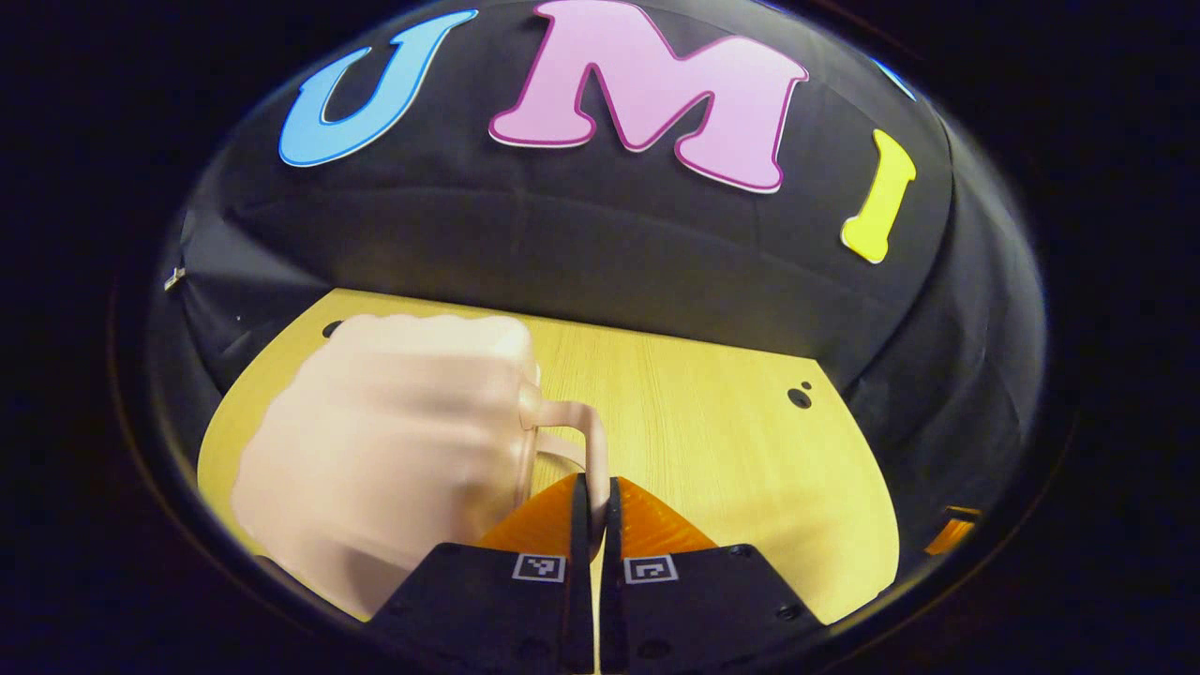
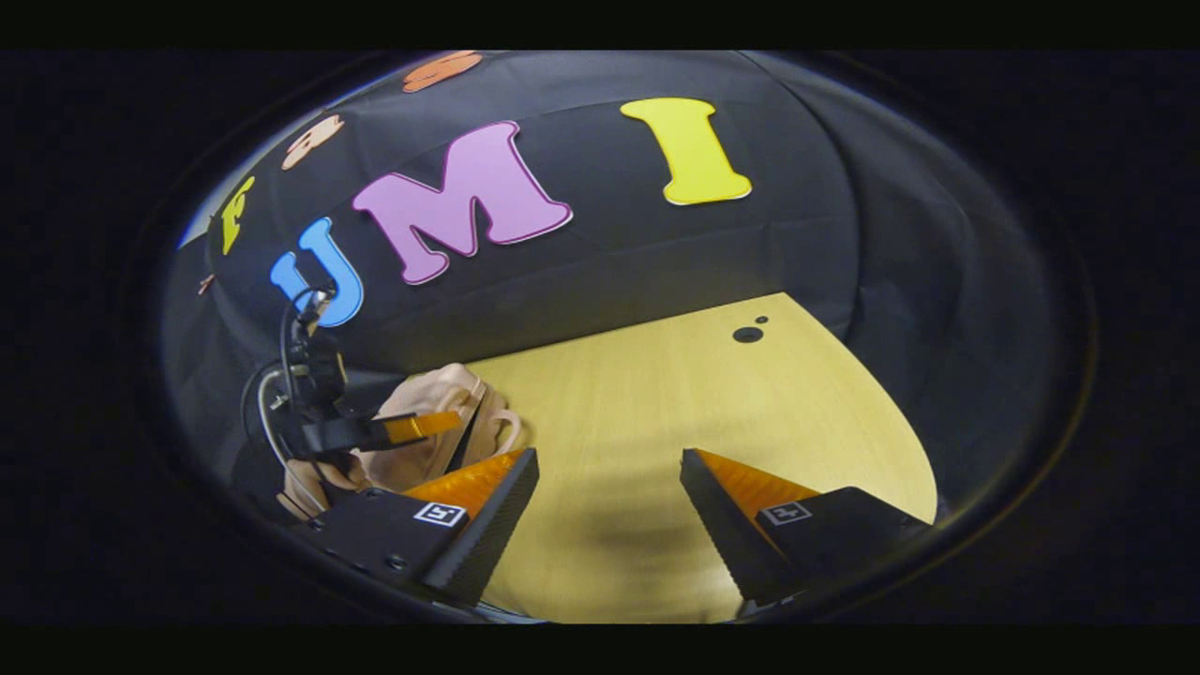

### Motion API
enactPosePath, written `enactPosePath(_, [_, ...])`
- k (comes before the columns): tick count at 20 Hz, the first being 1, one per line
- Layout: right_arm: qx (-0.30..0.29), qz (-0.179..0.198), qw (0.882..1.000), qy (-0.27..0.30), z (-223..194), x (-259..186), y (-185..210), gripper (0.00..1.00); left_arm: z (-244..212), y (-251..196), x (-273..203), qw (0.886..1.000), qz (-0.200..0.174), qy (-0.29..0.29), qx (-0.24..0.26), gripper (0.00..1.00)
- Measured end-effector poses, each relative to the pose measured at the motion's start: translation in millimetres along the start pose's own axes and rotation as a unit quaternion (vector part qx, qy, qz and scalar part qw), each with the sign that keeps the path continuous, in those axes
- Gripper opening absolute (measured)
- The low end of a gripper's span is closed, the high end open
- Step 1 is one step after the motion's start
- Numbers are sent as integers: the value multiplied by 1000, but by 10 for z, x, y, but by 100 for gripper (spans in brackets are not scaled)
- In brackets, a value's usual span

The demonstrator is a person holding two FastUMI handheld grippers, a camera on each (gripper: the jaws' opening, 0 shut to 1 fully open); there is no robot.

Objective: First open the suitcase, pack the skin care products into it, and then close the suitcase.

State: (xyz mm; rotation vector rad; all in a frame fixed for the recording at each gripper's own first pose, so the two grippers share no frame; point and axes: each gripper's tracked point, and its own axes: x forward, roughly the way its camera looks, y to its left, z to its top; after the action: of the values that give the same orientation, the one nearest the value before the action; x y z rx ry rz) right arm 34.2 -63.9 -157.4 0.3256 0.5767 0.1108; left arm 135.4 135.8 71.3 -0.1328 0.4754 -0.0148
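Suitcase (image 1: 375, 450) on table (image 1: 731, 422), left of centre

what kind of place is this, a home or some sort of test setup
Most likely a recording booth, not a home: black cloth walls in a bare wooden table, and hand-held grippers work on it, the left gripper shut on the handle of a pale pink suitcase.

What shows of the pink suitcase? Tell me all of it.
The suitcase is small, pale pink, rounded, plastic-looking and motion-blurred. It sits on the wooden table, apparently closed. Its looped handle is pinched in the shut left gripper.
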Motion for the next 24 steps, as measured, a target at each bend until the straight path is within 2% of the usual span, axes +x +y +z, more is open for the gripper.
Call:
enactPosePath(4, [-7, -20, 1000, -14, 47, -47, -103, 97, -93, -38, 85, 1000, -2, 12, -3, 16])
enactPosePath(5, [-8, -23, 1000, -15, 51, -69, -106, 97, -98, -112, 38, 1000, -15, 11, -17, 23])
enactPosePath(6, [-13, -29, 999, -20, 74, -93, -105, 98, -49, -109, -41, 999, -21, 3, -34, 22])
enactPosePath(9, [-18, -41, 998, -48, 220, -296, -15, 98, 164, -40, -530, 998, -33, -41, -39, 76])
enactPosePath(12, [-31, -45, 995, -80, 358, -572, 199, 97, 511, 154, -1244, 993, -25, -119, -7, 89])
enactPosePath(14, [-38, -45, 993, -101, 456, -756, 361, 97, 714, 344, -1718, 985, -3, -174, 7, 91])
enactPosePath(16, [-49, -48, 989, -131, 580, -964, 550, 97, 876, 423, -2218, 975, -7, -223, 3, 92])
enactPosePath(18, [-67, -48, 978, -191, 776, -1316, 864, 97, 941, 674, -2754, 966, -6, -259, 8, 93])
enactPosePath(21, [-100, -51, 961, -253, 906, -1713, 1249, 96, 819, 836, -3107, 964, -24, -264, 20, 94])
enactPosePath(24, [-108, -53, 956, -269, 888, -1827, 1430, 97, 744, 985, -3197, 961, -10, -273, 49, 94])
